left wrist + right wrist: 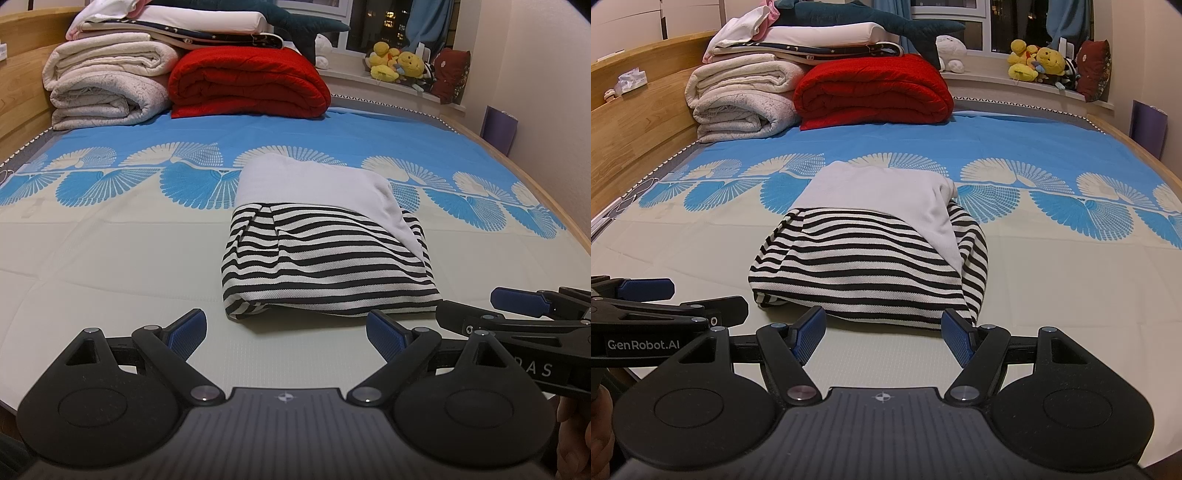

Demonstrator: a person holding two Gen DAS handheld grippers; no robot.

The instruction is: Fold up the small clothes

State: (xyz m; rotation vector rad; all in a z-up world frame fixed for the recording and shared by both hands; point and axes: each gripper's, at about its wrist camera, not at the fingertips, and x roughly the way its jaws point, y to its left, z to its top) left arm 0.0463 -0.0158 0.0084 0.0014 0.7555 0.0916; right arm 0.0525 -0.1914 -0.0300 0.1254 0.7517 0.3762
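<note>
A folded garment, black-and-white striped with a plain white part, (325, 254) (868, 258) lies flat in the middle of the bed. My left gripper (286, 332) hovers open just short of its near edge, nothing between the blue pads. My right gripper (882, 338) is open too, right at the garment's near hem without pinching it. Each gripper shows in the other's view: the right one (524, 317) at the left wrist view's right edge, the left one (657, 306) at the right wrist view's left edge.
The bed sheet (110, 258) is pale near me, with a blue fan-pattern band farther off. Folded cream blankets (107, 81) and a red quilt (247, 81) are stacked at the far end. Plush toys (399, 62) sit on the windowsill. A wooden bed frame (635, 122) runs along the left.
</note>
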